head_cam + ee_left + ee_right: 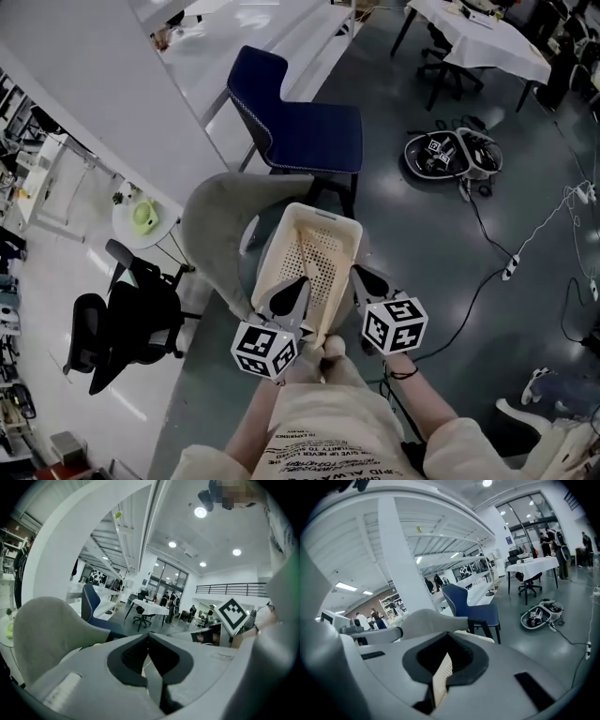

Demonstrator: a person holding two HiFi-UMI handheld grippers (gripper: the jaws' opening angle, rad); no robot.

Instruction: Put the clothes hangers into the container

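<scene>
Cream plastic, pierced with small holes, makes up the container [321, 217], which we see held in the air above a grey chair [211, 220]. Its long axis runs from near to far. The near end sits between the two grippers and the far end, with a handle slot in its rim, points toward a blue chair [309, 131]. Its open side faces up at us.

Our left gripper [289, 300] is clamped on the near left wall, a thin pale sheet pinched between its pads. Our right gripper [367, 281] is closed on the near right wall, and the holed cream plastic stands between its jaws.

Each marker cube [264, 349] carries black and white squares. Dark print crosses the shirt [328, 441], too small for us to read.
</scene>
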